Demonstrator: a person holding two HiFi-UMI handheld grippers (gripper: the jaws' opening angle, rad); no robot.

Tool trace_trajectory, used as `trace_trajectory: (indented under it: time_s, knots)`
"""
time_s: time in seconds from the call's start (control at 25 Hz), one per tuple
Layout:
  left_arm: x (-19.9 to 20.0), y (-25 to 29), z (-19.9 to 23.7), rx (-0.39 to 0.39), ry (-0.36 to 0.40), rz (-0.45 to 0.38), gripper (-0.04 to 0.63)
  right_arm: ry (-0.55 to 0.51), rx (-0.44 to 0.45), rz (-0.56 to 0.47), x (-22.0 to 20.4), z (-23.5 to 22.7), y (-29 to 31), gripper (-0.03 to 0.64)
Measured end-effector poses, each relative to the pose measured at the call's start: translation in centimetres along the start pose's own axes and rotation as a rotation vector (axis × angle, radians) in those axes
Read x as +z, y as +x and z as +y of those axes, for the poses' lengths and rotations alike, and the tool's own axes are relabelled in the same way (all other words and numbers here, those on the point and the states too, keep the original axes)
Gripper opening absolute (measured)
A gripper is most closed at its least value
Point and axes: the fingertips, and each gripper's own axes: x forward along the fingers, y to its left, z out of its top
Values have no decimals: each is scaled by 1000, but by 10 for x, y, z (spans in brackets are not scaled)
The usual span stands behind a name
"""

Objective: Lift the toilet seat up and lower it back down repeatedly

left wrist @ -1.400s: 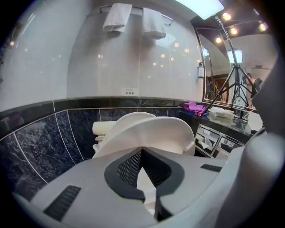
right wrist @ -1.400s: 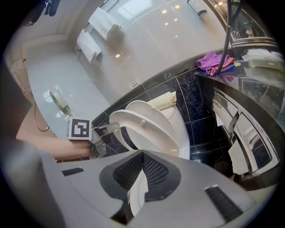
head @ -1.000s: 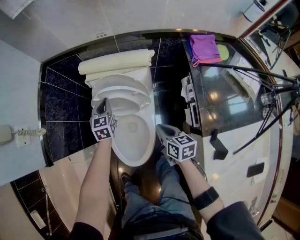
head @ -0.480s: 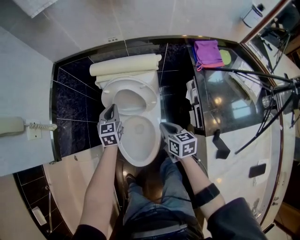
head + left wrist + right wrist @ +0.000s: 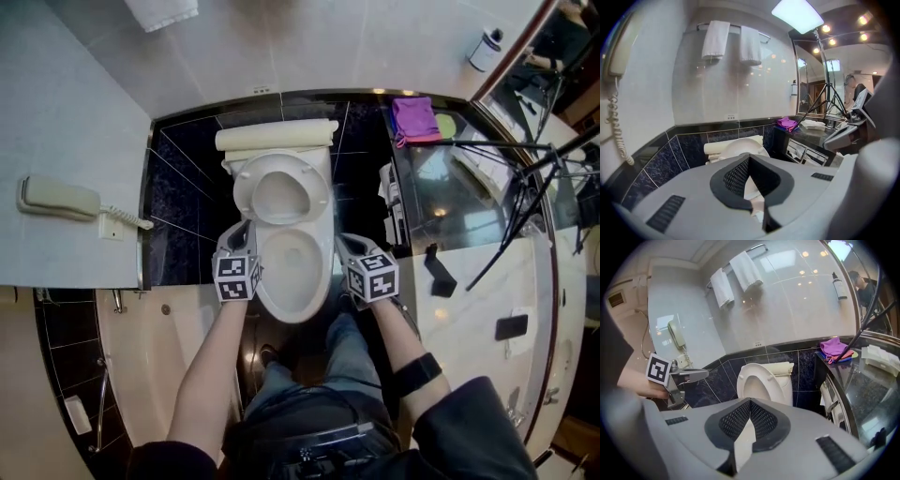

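Observation:
The white toilet seat (image 5: pixel 281 194) stands raised, leaning back toward the cream tank (image 5: pixel 277 137), and the bowl (image 5: pixel 298 272) lies open below it. My left gripper (image 5: pixel 242 228) hovers at the bowl's left rim just under the seat's lower edge, shut, with nothing between its pads. In the left gripper view the seat (image 5: pixel 740 146) shows beyond the left gripper (image 5: pixel 749 158), apart from it. My right gripper (image 5: pixel 345 242) hangs to the right of the bowl, shut and empty. The right gripper view shows the upright seat (image 5: pixel 759 380) ahead of the right gripper (image 5: pixel 750 403), with the left gripper (image 5: pixel 696 374) off to the left.
A wall phone (image 5: pixel 61 197) with a coiled cord hangs on the left. At the right is a dark glossy counter (image 5: pixel 459 206) with a purple cloth (image 5: pixel 414 119) and a tripod (image 5: pixel 525 169). Two towels (image 5: pixel 732 41) hang above. The person's legs stand before the bowl.
The seat has swung from half raised to fully upright. The left gripper, earlier at the seat's left edge, now sits below it. Both grippers have risen.

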Motion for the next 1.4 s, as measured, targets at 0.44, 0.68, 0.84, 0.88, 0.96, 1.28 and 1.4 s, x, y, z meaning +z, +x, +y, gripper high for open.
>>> trace_trajectory:
  time_s: [0.44,0.68,0.84,0.88,0.96,1.28,1.4]
  knots:
    - [6,-119,6,-5,31,-57,0,-100,-68,-35,7,50,-62,11]
    - [-9,-164,8,-28,13,-57,0,-183,-100,-10,-11,73,-78,12]
    - [-18,-185,10,-28,-28,-65,0,-184,-108,-23,-16,84,-88,12]
    - [-19,-189,9,-31,-29,-68,0,-184,-112,-26,-18,86,-92,12]
    - [-19,-194,6,-37,-27,-74,0,-184,-120,-31,-21,87,-98,12]
    - [-19,-203,-1,-68,-12,-83,0,-157,-143,-44,-33,90,-117,12]
    - [-21,-205,-5,-76,-6,-82,0,-139,-150,-42,-41,88,-120,11]
